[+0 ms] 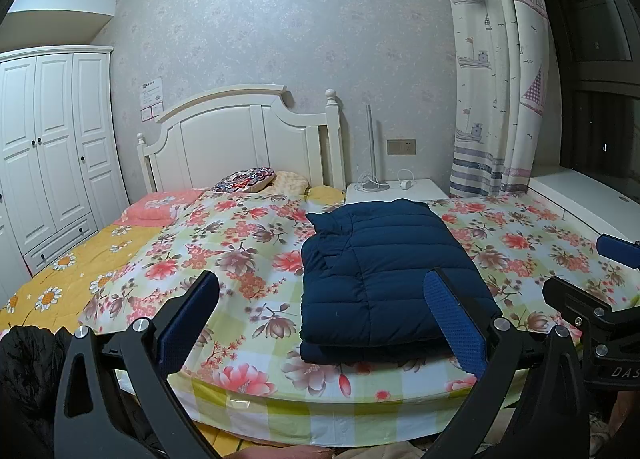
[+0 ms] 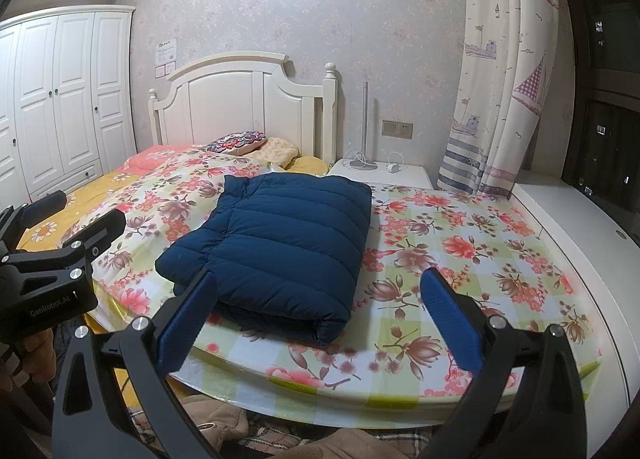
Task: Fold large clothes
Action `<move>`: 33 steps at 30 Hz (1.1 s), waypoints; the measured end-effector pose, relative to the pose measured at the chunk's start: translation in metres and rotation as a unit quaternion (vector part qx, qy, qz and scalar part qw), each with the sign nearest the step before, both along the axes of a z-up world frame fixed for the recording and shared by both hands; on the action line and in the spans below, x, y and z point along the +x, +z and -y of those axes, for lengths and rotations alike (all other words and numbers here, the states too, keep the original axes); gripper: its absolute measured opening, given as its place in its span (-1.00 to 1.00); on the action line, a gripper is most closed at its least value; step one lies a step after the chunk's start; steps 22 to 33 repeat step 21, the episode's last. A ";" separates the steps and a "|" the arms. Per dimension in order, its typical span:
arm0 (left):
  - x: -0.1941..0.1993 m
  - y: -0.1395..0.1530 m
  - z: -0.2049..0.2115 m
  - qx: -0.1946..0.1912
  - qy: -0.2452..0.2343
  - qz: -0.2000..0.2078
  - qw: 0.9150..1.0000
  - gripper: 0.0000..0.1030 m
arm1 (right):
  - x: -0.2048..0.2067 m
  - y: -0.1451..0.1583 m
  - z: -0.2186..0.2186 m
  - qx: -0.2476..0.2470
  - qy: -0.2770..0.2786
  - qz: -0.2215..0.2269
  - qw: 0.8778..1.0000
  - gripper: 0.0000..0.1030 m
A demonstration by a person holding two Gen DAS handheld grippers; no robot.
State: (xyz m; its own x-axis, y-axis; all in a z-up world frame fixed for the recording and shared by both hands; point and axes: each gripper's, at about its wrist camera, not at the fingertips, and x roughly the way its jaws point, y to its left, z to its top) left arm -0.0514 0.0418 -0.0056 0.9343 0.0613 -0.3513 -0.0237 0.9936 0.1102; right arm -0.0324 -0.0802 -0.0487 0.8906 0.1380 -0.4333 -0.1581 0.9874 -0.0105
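Note:
A navy blue puffer jacket (image 1: 384,275) lies folded into a neat rectangle on the flowered sheet of the bed (image 1: 240,243); it also shows in the right wrist view (image 2: 280,251). My left gripper (image 1: 320,299) is open and empty, held back over the bed's near edge with the jacket between its fingers' line of sight. My right gripper (image 2: 316,299) is open and empty, just short of the jacket's near edge. The right gripper shows at the right edge of the left wrist view (image 1: 592,299); the left gripper shows at the left of the right wrist view (image 2: 60,243).
A white headboard (image 1: 248,139) with pillows (image 1: 248,181) stands at the far end. A white wardrobe (image 1: 48,147) is at the left, a nightstand (image 1: 394,189) and curtain (image 1: 496,79) at the right. A dark garment (image 1: 28,371) lies at the lower left, brown fabric (image 2: 224,427) below the bed edge.

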 end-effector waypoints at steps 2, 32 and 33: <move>0.000 0.000 0.000 0.000 0.001 0.000 1.000 0.91 | 0.000 0.000 0.000 0.000 0.000 0.001 1.000 0.95; 0.159 -0.035 -0.057 -0.053 0.015 -0.136 0.989 0.91 | 0.100 -0.020 0.099 0.030 -0.070 -0.048 0.996 0.95; 0.159 -0.035 -0.057 -0.053 0.015 -0.136 0.989 0.91 | 0.100 -0.020 0.099 0.030 -0.070 -0.048 0.996 0.95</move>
